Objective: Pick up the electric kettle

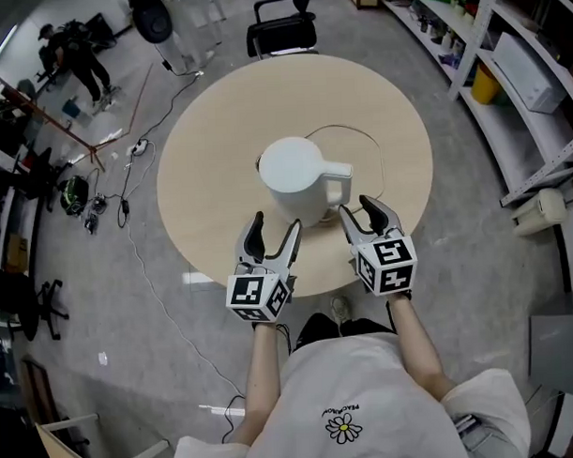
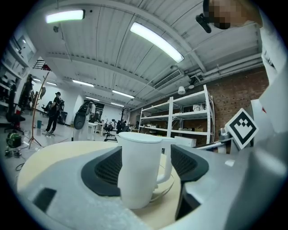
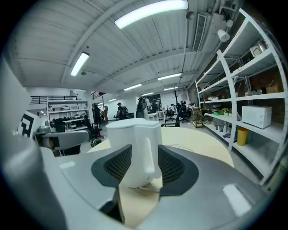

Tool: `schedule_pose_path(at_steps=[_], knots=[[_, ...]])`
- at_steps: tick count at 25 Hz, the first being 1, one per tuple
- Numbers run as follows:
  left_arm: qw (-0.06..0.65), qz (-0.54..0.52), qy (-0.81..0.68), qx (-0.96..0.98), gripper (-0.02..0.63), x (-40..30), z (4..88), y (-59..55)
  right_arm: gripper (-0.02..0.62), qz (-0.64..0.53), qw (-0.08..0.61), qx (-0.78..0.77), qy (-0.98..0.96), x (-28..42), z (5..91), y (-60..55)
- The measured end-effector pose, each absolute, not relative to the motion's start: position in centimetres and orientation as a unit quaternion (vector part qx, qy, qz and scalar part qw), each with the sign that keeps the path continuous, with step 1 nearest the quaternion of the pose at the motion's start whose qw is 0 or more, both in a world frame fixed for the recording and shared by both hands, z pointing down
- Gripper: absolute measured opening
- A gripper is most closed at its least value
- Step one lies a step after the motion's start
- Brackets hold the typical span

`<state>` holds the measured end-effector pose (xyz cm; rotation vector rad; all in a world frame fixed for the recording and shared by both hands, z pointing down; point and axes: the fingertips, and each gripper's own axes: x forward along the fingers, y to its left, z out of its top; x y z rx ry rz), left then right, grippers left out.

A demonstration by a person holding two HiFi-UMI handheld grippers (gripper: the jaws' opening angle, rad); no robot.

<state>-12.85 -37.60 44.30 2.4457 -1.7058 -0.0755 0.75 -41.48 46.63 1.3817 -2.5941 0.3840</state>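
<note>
A white electric kettle (image 1: 294, 176) stands upright on the round beige table (image 1: 200, 179), with its handle (image 1: 338, 186) turned to the right. My left gripper (image 1: 274, 235) is open just short of the kettle's near side. In the left gripper view the kettle (image 2: 139, 170) rises in line with the gap of the gripper (image 2: 146, 164), untouched by the pads. My right gripper (image 1: 363, 216) is open too, close to the kettle's base below the handle. In the right gripper view the handle (image 3: 148, 152) faces the gap of the gripper (image 3: 144, 167).
The kettle's thin cord (image 1: 373, 150) loops over the table behind and to the right of it. A black chair (image 1: 281, 31) stands beyond the table. Metal shelves (image 1: 515, 65) line the right side. Cables and stands (image 1: 125, 182) lie on the floor at the left.
</note>
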Motion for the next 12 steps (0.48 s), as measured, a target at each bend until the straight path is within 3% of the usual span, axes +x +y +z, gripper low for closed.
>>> schedule_pose_path(at_steps=[8, 12], knots=[[0.118, 0.023, -0.537, 0.835, 0.459, -13.3, 49.4, -43.4, 0.186, 0.155, 0.167, 0.474, -0.850, -0.6, 52.7, -47.6], [0.113, 0.027, -0.516, 0.849, 0.494, -13.5, 49.8, -45.5, 0.186, 0.159, 0.189, 0.491, -0.835, -1.4, 54.1, -49.4]])
